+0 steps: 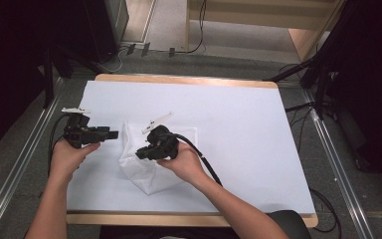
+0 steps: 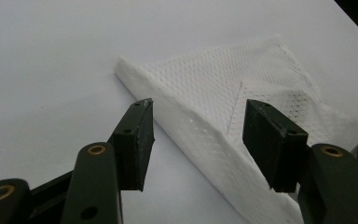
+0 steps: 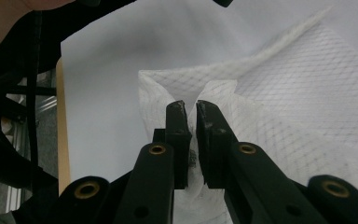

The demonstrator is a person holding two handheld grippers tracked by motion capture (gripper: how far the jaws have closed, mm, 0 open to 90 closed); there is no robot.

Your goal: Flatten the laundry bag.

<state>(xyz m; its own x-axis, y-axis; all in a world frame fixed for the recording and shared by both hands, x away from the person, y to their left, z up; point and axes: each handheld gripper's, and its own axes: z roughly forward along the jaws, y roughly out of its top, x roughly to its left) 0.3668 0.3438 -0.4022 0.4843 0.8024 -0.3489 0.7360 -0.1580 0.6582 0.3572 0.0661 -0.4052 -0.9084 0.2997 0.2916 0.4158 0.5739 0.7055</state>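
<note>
A white mesh cloth (image 1: 146,174) lies partly folded on the white table top (image 1: 238,124), left of the middle. My right gripper (image 1: 140,154) is over the cloth, pointing left. In the right gripper view its jaws (image 3: 191,109) are shut on a raised fold of the cloth (image 3: 284,102), which bunches between the pads. My left gripper (image 1: 114,134) is held just left of the cloth, pointing right at it. In the left gripper view it (image 2: 198,116) stands open above the cloth's folded left edge (image 2: 205,84), nothing pressed between its pads.
The right gripper's black cable (image 1: 206,162) trails across the table toward the front. A wooden rim (image 1: 179,79) frames the table. Metal rails (image 1: 333,159) run along both sides on the floor, with dark stands and cables at the back.
</note>
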